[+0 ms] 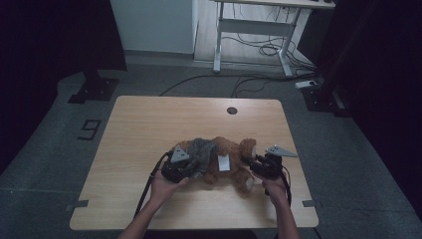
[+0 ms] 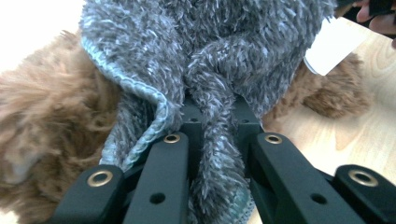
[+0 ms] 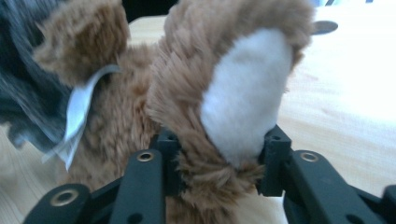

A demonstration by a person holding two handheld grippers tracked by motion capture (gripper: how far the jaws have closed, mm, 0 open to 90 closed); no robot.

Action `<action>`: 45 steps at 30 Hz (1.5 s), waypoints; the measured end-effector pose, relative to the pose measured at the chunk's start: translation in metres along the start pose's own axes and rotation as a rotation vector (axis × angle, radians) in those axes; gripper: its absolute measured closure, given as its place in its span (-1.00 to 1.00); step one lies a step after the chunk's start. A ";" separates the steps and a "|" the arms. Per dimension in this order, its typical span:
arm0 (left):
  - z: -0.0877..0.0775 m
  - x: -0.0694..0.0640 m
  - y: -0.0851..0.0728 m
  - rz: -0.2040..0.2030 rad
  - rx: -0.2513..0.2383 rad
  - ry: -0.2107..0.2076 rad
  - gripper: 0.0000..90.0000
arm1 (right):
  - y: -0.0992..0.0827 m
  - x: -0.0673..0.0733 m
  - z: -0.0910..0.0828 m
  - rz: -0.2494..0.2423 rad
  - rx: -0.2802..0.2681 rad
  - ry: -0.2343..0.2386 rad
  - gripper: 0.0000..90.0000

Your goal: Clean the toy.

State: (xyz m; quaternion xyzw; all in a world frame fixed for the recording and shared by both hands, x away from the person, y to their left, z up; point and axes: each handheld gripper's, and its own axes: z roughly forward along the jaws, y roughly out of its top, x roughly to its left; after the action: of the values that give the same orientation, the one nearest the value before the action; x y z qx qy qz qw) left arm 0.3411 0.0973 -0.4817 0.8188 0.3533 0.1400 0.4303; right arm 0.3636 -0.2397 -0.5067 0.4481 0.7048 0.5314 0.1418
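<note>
A: Nearest the person, the left gripper (image 1: 180, 168) has its jaws pinched tight on a fold of the grey fuzzy cloth (image 2: 210, 60), and the fold runs down between the pads in the left gripper view. For the step to go well, that hand should probably hold its pinch and pull along the toy's length, not upward, so the knit slides instead of bunching.

B: And the other hand?

A: The right gripper (image 1: 256, 165) has its jaws set around a foot of the brown teddy bear (image 1: 226, 162), clamped on the fur on either side of the white sole (image 3: 245, 93). It looks like the anchor, so a firm, still grip low on the paw would seem wise, since plush squashes and can slip.

B: Where does the bear lie?

A: On its side on the wooden table (image 1: 149, 124), near the front edge, between the two hands. The cloth is wrapped over its middle, and a white tag (image 1: 224, 163) hangs just beside the cloth.

B: Farther back?

A: A round cable hole (image 1: 232, 110) near the far edge.
</note>
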 end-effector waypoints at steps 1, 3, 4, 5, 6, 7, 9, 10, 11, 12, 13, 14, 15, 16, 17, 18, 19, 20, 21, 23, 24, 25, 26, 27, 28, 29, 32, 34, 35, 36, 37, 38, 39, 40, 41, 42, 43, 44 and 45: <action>-0.003 -0.001 0.001 0.003 -0.002 0.000 0.75 | -0.004 0.000 -0.001 -0.005 0.002 -0.004 0.43; -0.010 -0.001 0.006 0.002 -0.022 0.003 0.74 | -0.009 0.000 -0.001 -0.016 0.004 -0.011 0.45; -0.015 0.000 0.010 -0.004 -0.038 0.004 0.74 | -0.010 0.000 -0.001 -0.025 0.007 -0.017 0.46; -0.020 0.002 0.014 -0.007 -0.059 0.006 0.73 | -0.011 -0.001 -0.001 -0.031 0.007 -0.025 0.47; -0.026 0.004 0.019 -0.013 -0.079 0.014 0.73 | -0.012 -0.001 -0.002 -0.034 0.004 -0.027 0.48; -0.030 0.007 0.025 -0.017 -0.096 0.023 0.73 | -0.014 0.000 -0.002 -0.036 0.001 -0.026 0.48; -0.037 0.015 0.037 -0.036 -0.114 0.042 0.72 | -0.016 -0.001 -0.002 -0.044 -0.007 -0.019 0.48; -0.038 0.020 0.043 -0.053 -0.119 0.047 0.72 | -0.017 -0.001 -0.002 -0.047 -0.011 -0.018 0.48; -0.036 0.025 0.048 -0.068 -0.115 0.048 0.72 | -0.018 -0.002 -0.003 -0.048 -0.011 -0.016 0.48; -0.031 0.028 0.053 -0.079 -0.100 0.045 0.72 | -0.018 -0.002 -0.003 -0.048 -0.013 -0.015 0.48; -0.024 0.030 0.057 -0.081 -0.079 0.041 0.71 | -0.018 -0.002 -0.003 -0.051 -0.015 -0.014 0.48; -0.016 0.030 0.060 -0.079 -0.049 0.035 0.71 | -0.019 -0.001 -0.003 -0.055 -0.017 -0.014 0.48; -0.006 0.029 0.060 -0.076 -0.018 0.029 0.71 | -0.019 -0.001 -0.002 -0.056 -0.017 -0.015 0.48; 0.004 0.028 0.058 -0.078 0.007 0.022 0.71 | -0.019 -0.001 -0.002 -0.054 -0.017 -0.017 0.48; 0.013 0.025 0.053 -0.073 0.024 0.024 0.71 | -0.019 -0.001 -0.002 -0.055 -0.017 -0.017 0.48; 0.018 0.024 0.049 -0.062 0.025 0.039 0.72 | -0.019 -0.002 -0.003 -0.054 -0.015 -0.018 0.48; 0.020 0.023 0.044 -0.062 0.009 0.049 0.72 | -0.019 -0.003 -0.003 -0.049 -0.013 -0.019 0.48; 0.018 0.025 0.041 -0.076 -0.007 0.039 0.73 | -0.020 -0.004 -0.003 -0.039 -0.010 -0.016 0.49; 0.015 0.027 0.039 -0.088 -0.015 0.027 0.73 | -0.021 -0.005 -0.003 -0.033 -0.009 -0.010 0.49; 0.006 0.030 0.035 -0.089 -0.018 0.023 0.74 | -0.023 -0.007 -0.002 -0.027 -0.002 0.000 0.50; 0.002 0.032 0.033 -0.089 -0.015 0.025 0.74 | -0.023 -0.007 -0.001 -0.026 0.002 0.006 0.50; -0.003 0.034 0.031 -0.089 -0.017 0.033 0.74 | -0.024 -0.007 -0.001 -0.026 0.005 0.007 0.50; -0.003 0.034 0.031 -0.089 -0.017 0.033 0.74 | -0.024 -0.006 -0.001 -0.026 0.008 0.006 0.51; -0.012 0.038 0.027 -0.095 -0.021 0.050 0.74 | -0.024 -0.006 -0.001 -0.024 0.011 0.004 0.51; -0.012 0.038 0.027 -0.095 -0.021 0.050 0.74 | -0.024 -0.006 -0.001 -0.024 0.011 0.004 0.51; -0.021 0.044 0.020 -0.103 -0.026 0.071 0.74 | -0.025 -0.007 -0.001 -0.021 0.012 0.004 0.51; -0.032 0.054 0.001 -0.130 -0.028 0.096 0.74 | -0.026 -0.009 -0.001 -0.007 0.018 0.010 0.51; -0.035 0.063 -0.014 -0.169 -0.020 0.112 0.74 | -0.027 -0.009 0.000 -0.008 0.019 0.007 0.51; -0.035 0.066 -0.022 -0.183 -0.007 0.118 0.74 | -0.027 -0.009 0.000 -0.006 0.018 0.006 0.51; -0.035 0.066 -0.022 -0.183 -0.007 0.118 0.74 | -0.027 -0.009 0.001 -0.002 0.016 0.005 0.51; -0.032 0.071 -0.035 -0.189 0.025 0.122 0.74 | -0.027 -0.009 0.002 -0.002 0.017 0.005 0.51; -0.030 0.072 -0.041 -0.189 0.036 0.121 0.74 | -0.027 -0.009 0.002 -0.002 0.019 0.004 0.51; -0.030 0.073 -0.044 -0.193 0.047 0.124 0.74 | -0.027 -0.010 0.002 0.000 0.017 0.004 0.51; -0.032 0.074 -0.045 -0.194 0.047 0.129 0.74 | -0.027 -0.010 0.001 -0.002 0.018 0.004 0.51; -0.036 0.074 -0.044 -0.203 0.032 0.128 0.74 | -0.027 -0.010 0.001 -0.003 0.013 0.004 0.51; -0.041 0.074 -0.040 -0.199 0.015 0.128 0.74 | -0.027 -0.010 0.001 -0.005 0.011 0.003 0.51; -0.047 0.072 -0.034 -0.191 -0.005 0.131 0.74 | -0.026 -0.010 0.001 -0.007 0.009 0.003 0.51; -0.052 0.069 -0.026 -0.177 -0.025 0.133 0.74 | -0.026 -0.011 0.001 -0.010 0.007 0.003 0.51; -0.057 0.065 -0.018 -0.158 -0.042 0.136 0.75 | -0.026 -0.011 0.001 -0.011 0.006 0.004 0.51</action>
State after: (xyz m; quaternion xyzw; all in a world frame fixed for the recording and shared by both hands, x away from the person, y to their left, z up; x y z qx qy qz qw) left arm 0.3487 0.1837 -0.4673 0.7679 0.4421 0.1683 0.4319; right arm 0.3578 -0.2489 -0.5329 0.4433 0.7091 0.5296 0.1420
